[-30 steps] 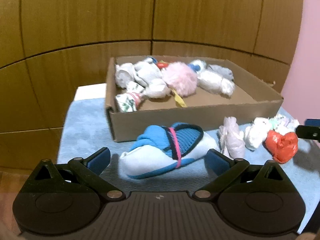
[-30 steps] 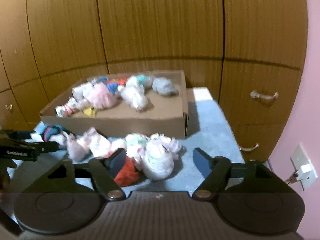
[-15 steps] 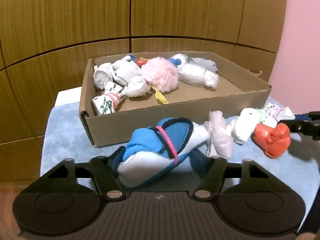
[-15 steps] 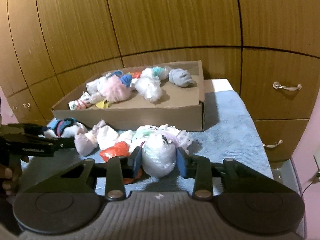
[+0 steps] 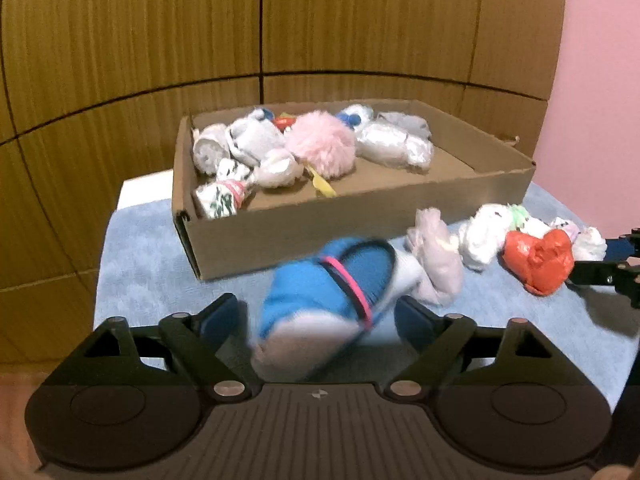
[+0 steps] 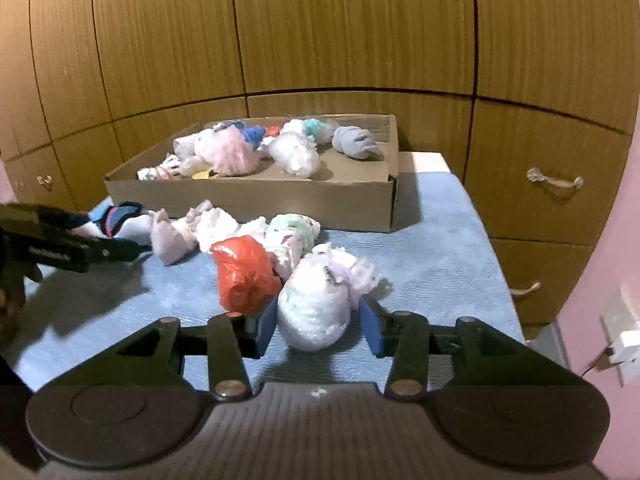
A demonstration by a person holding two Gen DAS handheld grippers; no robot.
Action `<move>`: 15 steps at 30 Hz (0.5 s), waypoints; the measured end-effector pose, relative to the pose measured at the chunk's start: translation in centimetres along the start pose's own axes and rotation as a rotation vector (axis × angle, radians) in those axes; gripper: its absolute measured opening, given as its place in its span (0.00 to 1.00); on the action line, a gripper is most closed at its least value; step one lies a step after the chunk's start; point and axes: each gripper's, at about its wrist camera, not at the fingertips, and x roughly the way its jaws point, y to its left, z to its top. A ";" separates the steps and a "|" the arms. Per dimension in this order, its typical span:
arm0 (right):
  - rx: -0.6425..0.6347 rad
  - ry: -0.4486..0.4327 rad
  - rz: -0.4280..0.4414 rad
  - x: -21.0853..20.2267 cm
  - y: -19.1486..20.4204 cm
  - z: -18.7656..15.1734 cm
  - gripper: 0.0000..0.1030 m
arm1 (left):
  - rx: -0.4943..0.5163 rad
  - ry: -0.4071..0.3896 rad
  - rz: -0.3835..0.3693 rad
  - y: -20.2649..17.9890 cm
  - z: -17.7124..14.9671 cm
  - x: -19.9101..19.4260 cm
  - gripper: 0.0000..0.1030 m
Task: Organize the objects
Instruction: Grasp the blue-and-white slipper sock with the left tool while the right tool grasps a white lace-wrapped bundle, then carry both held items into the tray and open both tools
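A blue and white rolled sock bundle with a pink band (image 5: 324, 300) sits between the fingers of my left gripper (image 5: 320, 320), raised off the blue mat and blurred. It also shows in the right wrist view (image 6: 116, 220). My right gripper (image 6: 318, 320) is shut on a white plastic-wrapped bundle (image 6: 314, 308) and holds it just above the mat. A cardboard box (image 5: 320, 220) behind holds several rolled bundles and a pink fluffy ball (image 5: 320, 144). A red plastic bundle (image 6: 240, 272) lies just left of my right gripper.
Loose pale bundles (image 6: 208, 228) lie on the blue mat (image 6: 420, 264) in front of the box. Wooden cupboard doors and drawers with handles (image 6: 554, 180) stand behind and to the right. A wall socket (image 6: 626, 332) is at far right.
Both grippers closed from wide open onto their bundles. The left lifted the blue sock bundle; the right lifted the white bundle and drew back slightly.
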 end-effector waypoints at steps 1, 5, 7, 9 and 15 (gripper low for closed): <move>-0.008 -0.002 -0.006 0.0 0.1 0.0 0.41 | 0.010 0.003 -0.002 0.0 0.1 0.1 0.87; 0.007 -0.001 -0.022 0.4 0.0 0.0 0.42 | 0.031 0.014 -0.033 -0.3 0.4 0.7 0.82; 0.021 -0.009 -0.030 0.4 0.0 -0.1 0.42 | 0.040 0.012 -0.048 -0.6 0.4 0.7 0.71; 0.032 -0.015 -0.025 0.4 -0.2 -0.1 0.34 | 0.057 0.005 -0.054 -0.7 0.4 0.5 0.62; 0.026 -0.045 0.001 -0.9 0.0 0.2 0.32 | 0.037 -0.018 -0.080 -0.4 0.2 -0.5 0.59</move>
